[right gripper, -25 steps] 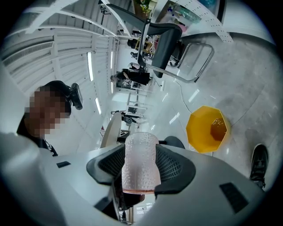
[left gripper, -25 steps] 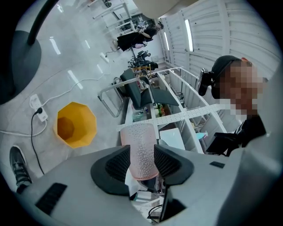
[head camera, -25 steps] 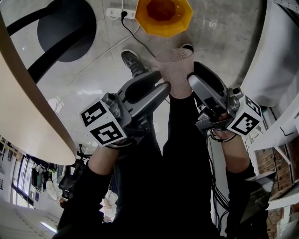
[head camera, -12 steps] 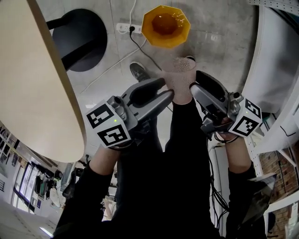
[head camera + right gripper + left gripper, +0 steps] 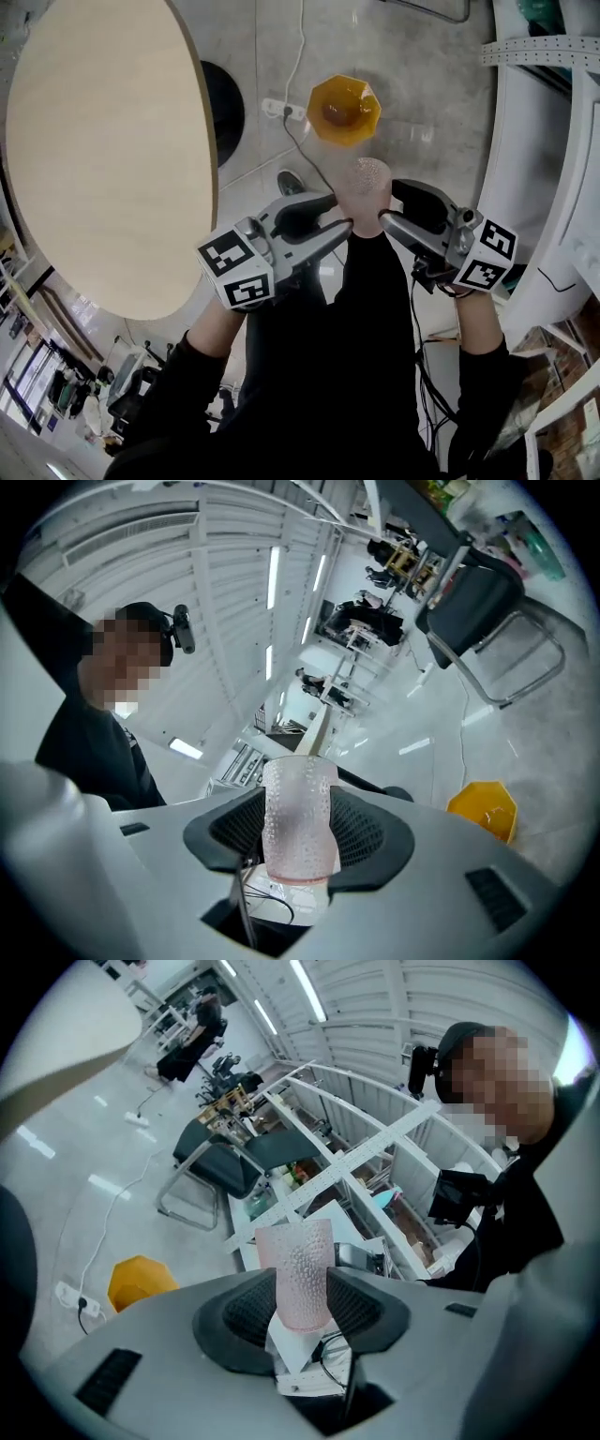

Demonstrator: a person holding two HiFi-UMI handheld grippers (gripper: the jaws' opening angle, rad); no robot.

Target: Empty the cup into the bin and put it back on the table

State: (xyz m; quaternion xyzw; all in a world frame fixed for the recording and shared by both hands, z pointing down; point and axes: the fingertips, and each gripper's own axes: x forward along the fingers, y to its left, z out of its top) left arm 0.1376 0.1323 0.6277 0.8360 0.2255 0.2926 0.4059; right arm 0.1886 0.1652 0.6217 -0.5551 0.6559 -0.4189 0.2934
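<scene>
A translucent pink dimpled cup (image 5: pixel 368 190) hangs upright over the floor, between the tips of both grippers. My left gripper (image 5: pixel 341 212) comes at it from the left and my right gripper (image 5: pixel 388 204) from the right. In the left gripper view the cup (image 5: pixel 300 1269) stands between the ribbed pads, touching both. In the right gripper view the cup (image 5: pixel 298 817) is pinched in at its waist by the pads. It looks empty. The orange bin (image 5: pixel 344 109) stands on the floor beyond the cup. The round beige table (image 5: pixel 103 150) fills the left.
A power strip with its cable (image 5: pixel 281 109) lies on the floor near the bin. The table's black base (image 5: pixel 228 98) sits by it. White shelving (image 5: pixel 553 141) lines the right side. A dark chair (image 5: pixel 211 1171) stands farther off.
The view has pulled back: the bin looks smaller and farther off, and far more of the table top shows at the left. Both grippers hold the cup as before.
</scene>
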